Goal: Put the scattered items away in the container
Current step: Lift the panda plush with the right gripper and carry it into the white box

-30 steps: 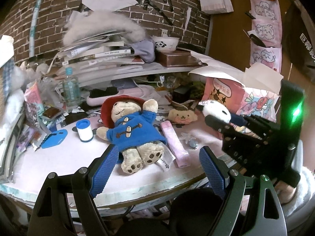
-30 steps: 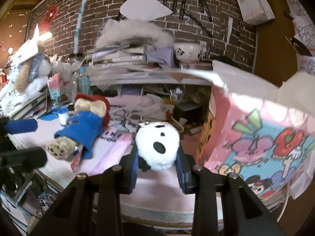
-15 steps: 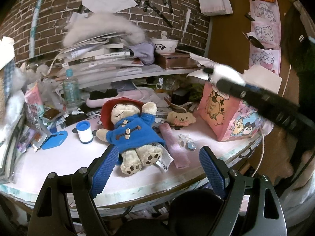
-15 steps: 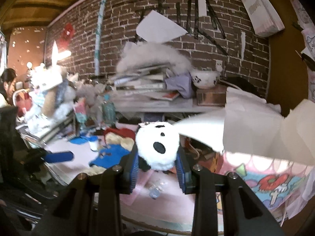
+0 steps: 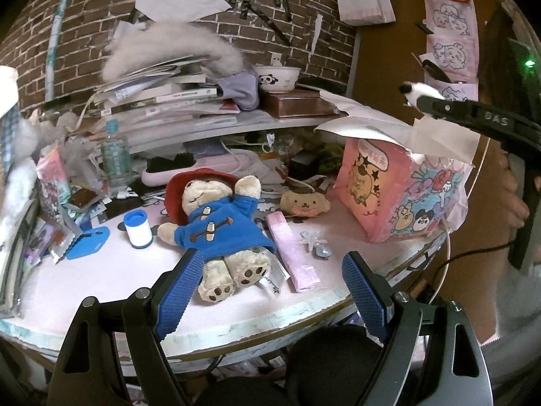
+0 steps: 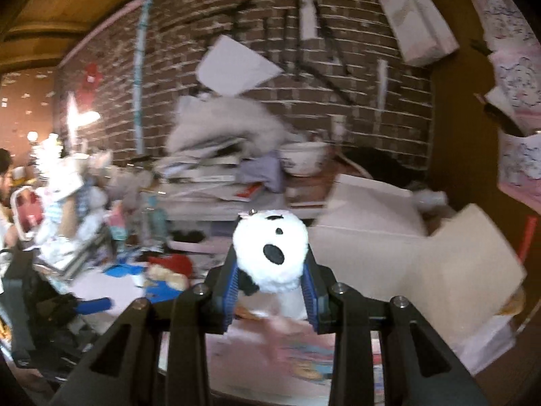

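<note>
1. Two grippers are in view. The right gripper point(image 6: 270, 291) has its jaws pressed on a white panda plush point(image 6: 272, 253) and holds it high above the pink cartoon bag point(image 5: 402, 189), whose white paper flaps stand open.
2. The left gripper point(image 5: 270, 291) has its jaws wide apart with nothing between them, at the near edge of the table point(image 5: 101, 280).
3. The bear in a blue coat point(image 5: 216, 226) lies on its back on the table, with a pink flat packet point(image 5: 292, 253) just beside it.
</note>
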A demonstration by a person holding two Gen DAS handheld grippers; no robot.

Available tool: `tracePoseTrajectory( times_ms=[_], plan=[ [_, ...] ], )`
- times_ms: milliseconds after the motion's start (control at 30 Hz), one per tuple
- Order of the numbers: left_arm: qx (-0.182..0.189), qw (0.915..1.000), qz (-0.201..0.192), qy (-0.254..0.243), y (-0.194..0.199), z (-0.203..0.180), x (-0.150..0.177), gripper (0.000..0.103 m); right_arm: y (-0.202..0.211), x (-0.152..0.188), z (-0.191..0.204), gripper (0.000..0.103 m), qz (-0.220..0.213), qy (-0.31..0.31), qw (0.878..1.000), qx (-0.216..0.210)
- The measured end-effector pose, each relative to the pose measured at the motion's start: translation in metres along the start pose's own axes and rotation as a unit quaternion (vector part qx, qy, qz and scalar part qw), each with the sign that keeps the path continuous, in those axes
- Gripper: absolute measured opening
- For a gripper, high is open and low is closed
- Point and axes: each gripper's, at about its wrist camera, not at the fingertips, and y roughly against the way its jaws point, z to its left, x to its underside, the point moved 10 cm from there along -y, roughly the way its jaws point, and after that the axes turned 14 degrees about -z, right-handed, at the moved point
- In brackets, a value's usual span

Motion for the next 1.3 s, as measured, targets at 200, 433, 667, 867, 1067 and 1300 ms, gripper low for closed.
tracePoseTrajectory(
  times_ms=[200,433,667,867,1067,1300],
  plan=[
    [0.001,1.0000,0.003,0.000,-0.001,-0.001,0.001,0.082,-0.019,0.013,-0.045,0.030,0.069,0.016,0.997,0.042],
    [0.001,1.0000,0.004,0.002,-0.001,0.000,0.002,0.082,-0.047,0.032,-0.077,0.031,0.155,0.050,0.985,0.056],
    [0.000,1.0000,0.008,0.002,-0.002,0.000,0.004,0.082,-0.067,0.059,-0.083,0.031,0.234,0.059,0.970,0.038],
    [0.000,1.0000,0.008,0.002,-0.002,0.001,0.004,0.082,-0.082,0.081,-0.090,0.031,0.292,0.079,0.953,0.032],
    [0.000,1.0000,0.008,0.002,-0.003,0.001,0.004,0.082,-0.087,0.090,-0.094,0.032,0.328,0.106,0.938,0.028],
    [0.000,1.0000,0.007,0.004,-0.003,0.002,0.004,0.082,-0.088,0.099,-0.096,0.033,0.362,0.109,0.926,0.017]
  ],
)
